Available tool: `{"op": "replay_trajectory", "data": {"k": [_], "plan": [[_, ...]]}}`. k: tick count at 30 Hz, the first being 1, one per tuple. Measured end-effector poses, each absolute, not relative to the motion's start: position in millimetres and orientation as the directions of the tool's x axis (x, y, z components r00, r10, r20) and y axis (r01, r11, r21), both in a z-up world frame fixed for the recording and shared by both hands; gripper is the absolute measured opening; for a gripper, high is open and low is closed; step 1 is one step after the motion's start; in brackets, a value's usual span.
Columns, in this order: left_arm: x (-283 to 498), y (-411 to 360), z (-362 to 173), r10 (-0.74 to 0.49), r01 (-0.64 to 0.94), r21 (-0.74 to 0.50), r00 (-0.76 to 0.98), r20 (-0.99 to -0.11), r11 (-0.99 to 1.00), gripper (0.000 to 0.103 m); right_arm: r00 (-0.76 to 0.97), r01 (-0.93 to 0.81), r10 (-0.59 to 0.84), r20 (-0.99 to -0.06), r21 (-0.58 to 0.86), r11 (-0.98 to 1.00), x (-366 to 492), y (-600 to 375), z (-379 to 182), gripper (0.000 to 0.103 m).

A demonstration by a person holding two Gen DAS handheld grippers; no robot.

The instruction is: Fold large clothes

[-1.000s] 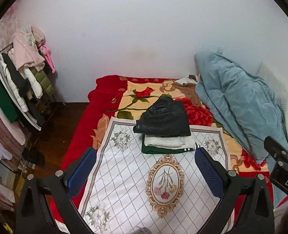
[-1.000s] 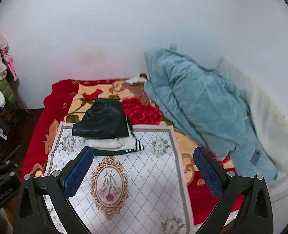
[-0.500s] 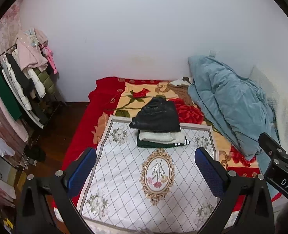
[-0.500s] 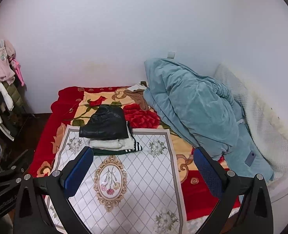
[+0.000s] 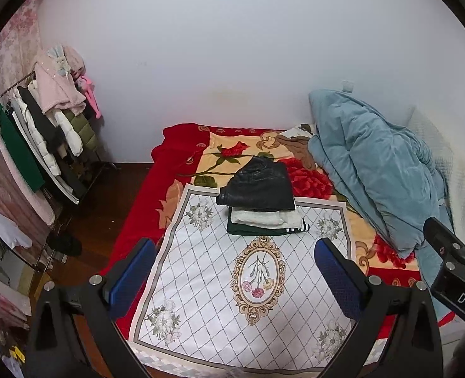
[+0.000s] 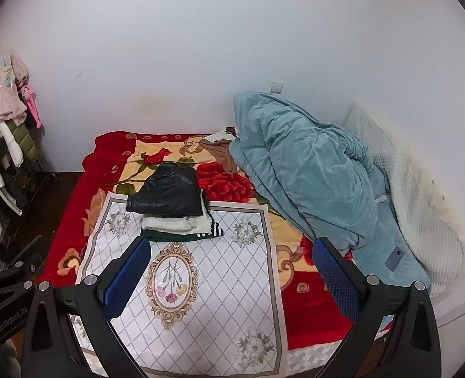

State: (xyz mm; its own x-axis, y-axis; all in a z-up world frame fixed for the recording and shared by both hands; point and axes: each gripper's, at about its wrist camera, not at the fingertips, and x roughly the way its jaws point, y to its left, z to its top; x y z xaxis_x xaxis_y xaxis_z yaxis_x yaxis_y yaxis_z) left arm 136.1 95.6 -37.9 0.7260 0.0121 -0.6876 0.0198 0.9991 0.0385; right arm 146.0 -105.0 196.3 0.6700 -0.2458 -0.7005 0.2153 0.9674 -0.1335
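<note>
Both grippers spread wide, empty: left gripper (image 5: 234, 271), right gripper (image 6: 230, 271). Stack of folded clothes topped by a black leather garment (image 5: 257, 189) sits mid-bed on the white diamond-pattern mat (image 5: 201, 283), straight ahead, apart from both; left looks nearer. Long axis crosswise.

Bare mat (image 5: 219, 286) before folded stack (image 5: 260, 201).

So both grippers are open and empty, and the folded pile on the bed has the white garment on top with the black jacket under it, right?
Not quite. The black leather jacket is on top of the pile; the white garment lies under it, with a dark green one at the bottom, as the left wrist view shows. The left gripper and right gripper are indeed open and empty.
</note>
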Motion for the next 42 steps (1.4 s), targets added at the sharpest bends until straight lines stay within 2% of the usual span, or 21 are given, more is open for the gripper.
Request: {"op": "replay_trajectory", "data": {"k": [42], "plan": [[132,90,-24,0.014,0.003,0.026,0.755,-0.656,1.000,0.103,0.674,0.183,-0.207,-0.709,-0.110,0.977,153,-111,203,0.103]]}}
